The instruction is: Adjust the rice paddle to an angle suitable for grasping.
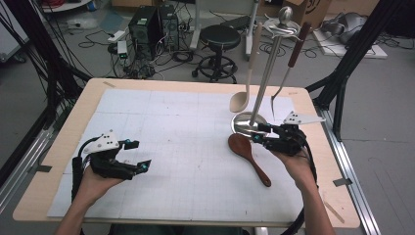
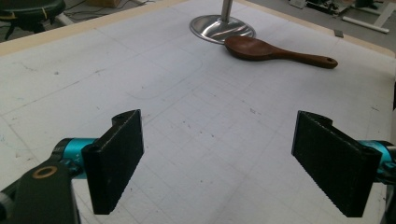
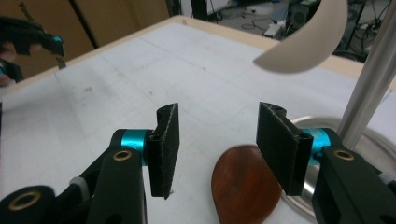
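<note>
A dark brown wooden spoon (image 1: 248, 157) lies flat on the white gridded mat (image 1: 186, 147) that covers the light wooden worktop (image 1: 78, 110), toward the right side in the high view. Its long axis runs diagonally: the oval bowl points up and to the left, toward the far side, and sits just beside the round base of the polished steel utensil stand (image 1: 249, 122), while the slim handle runs down and to the right, toward the person, ending in a small hole visible in the left gripper view.

From the stand's upper arms hang a pale cream spoon (image 1: 243, 93), bowl downward, and a dark-handled metal fork (image 1: 286, 73), tines downward.

The right tongs (image 1: 259, 134) are held in the person's right hand (image 1: 293, 164) just above the spoon's bowl, next to the stand's base. Their jaws stand moderately apart and grip nothing; in the right gripper view the bowl lies below the gap, nearer one jaw.

The left tongs (image 1: 137, 155) rest in the left hand (image 1: 95, 183) over the mat's near left part, well apart from the spoon. Their jaws are spread wide and hold nothing.
</note>
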### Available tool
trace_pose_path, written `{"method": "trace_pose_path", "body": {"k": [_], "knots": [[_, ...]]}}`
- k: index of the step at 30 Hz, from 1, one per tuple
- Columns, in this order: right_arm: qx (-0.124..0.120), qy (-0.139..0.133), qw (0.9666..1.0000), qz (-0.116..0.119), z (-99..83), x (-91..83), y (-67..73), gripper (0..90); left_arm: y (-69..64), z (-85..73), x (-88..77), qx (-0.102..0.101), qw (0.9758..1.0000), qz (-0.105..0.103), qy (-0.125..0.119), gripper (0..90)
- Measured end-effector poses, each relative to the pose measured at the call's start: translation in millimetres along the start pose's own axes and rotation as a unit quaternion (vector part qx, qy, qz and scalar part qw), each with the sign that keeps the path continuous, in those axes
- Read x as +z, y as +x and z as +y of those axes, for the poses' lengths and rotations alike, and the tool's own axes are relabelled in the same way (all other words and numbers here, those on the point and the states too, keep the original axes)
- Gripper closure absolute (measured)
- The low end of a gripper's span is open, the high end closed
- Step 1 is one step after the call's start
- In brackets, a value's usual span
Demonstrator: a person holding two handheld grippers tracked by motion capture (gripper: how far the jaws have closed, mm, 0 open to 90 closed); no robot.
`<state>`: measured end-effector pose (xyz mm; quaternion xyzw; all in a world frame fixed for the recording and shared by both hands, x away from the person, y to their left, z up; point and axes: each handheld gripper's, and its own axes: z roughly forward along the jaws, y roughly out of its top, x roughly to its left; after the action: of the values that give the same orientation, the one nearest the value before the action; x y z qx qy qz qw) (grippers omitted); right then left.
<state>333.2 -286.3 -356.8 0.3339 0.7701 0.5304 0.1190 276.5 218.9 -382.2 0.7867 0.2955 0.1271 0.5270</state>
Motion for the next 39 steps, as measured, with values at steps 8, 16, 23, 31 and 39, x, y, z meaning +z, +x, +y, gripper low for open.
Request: {"method": "trace_pose_path", "body": {"k": [8, 16, 23, 31, 39], "knots": [[0.002, 0.028, 0.9994, -0.019, -26.8, 5.0, 5.1, 48.1, -0.6, -0.9, 2.1, 0.0, 1.0, -0.003, 0.003, 17.5], [0.006, 0.053, 0.9976, -0.045, -53.1, 8.4, 7.5, 48.4, -0.6, -1.2, 3.3, 0.002, 1.0, -0.003, 0.004, 17.5], [0.002, 0.079, 0.9952, -0.058, -73.2, 12.4, 10.0, 51.8, -1.1, -1.4, 4.5, 0.002, 1.0, -0.004, 0.006, 17.5], [0.003, 0.111, 0.9913, -0.072, -88.4, 19.8, 12.0, 57.8, -1.3, -1.4, 4.6, 0.002, 1.0, -0.004, 0.005, 17.5], [-0.014, 0.135, 0.987, -0.086, -98.6, 23.4, 12.8, 68.2, -1.7, -1.8, 5.5, 0.003, 1.0, -0.006, 0.007, 17.5]]}}
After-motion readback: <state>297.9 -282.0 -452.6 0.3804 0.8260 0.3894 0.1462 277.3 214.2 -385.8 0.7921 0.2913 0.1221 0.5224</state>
